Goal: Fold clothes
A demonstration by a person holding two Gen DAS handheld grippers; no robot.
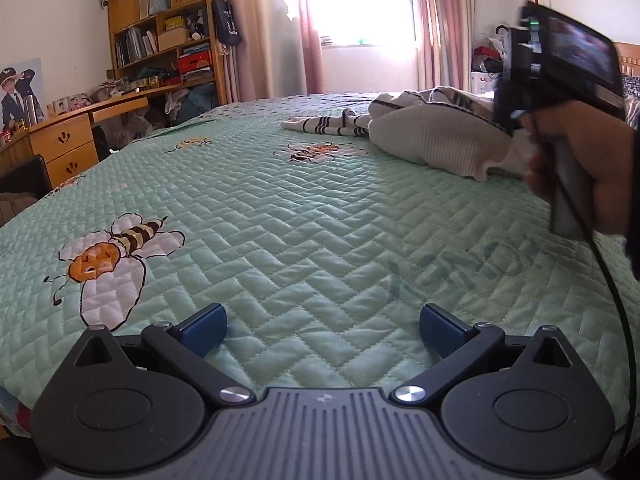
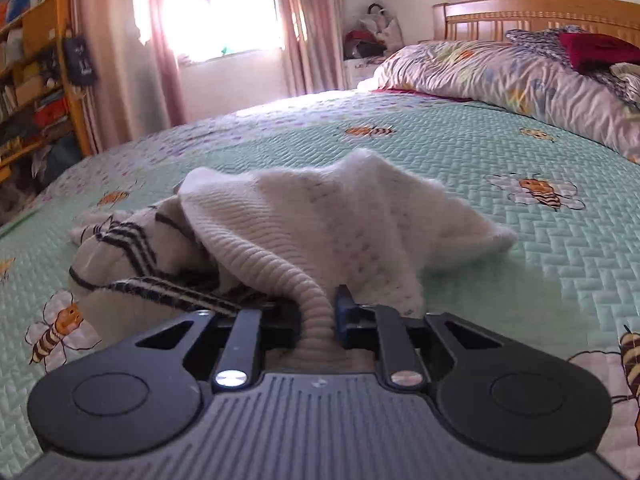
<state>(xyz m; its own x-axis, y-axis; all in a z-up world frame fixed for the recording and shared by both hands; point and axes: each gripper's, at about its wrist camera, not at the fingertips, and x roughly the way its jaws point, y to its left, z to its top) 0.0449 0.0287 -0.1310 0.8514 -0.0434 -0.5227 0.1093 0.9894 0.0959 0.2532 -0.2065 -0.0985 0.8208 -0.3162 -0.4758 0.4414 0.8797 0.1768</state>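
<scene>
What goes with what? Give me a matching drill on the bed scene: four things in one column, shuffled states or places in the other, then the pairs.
Things:
1. left tongs
2. right tongs
3. sweater
4. red cloth

States or places:
A. crumpled on the green bedspread
B. open over bare quilt
C. by the headboard, on the heaped bedding
D. shut on a ribbed edge

Pairs: 1-B, 2-D, 3-A, 4-C
</scene>
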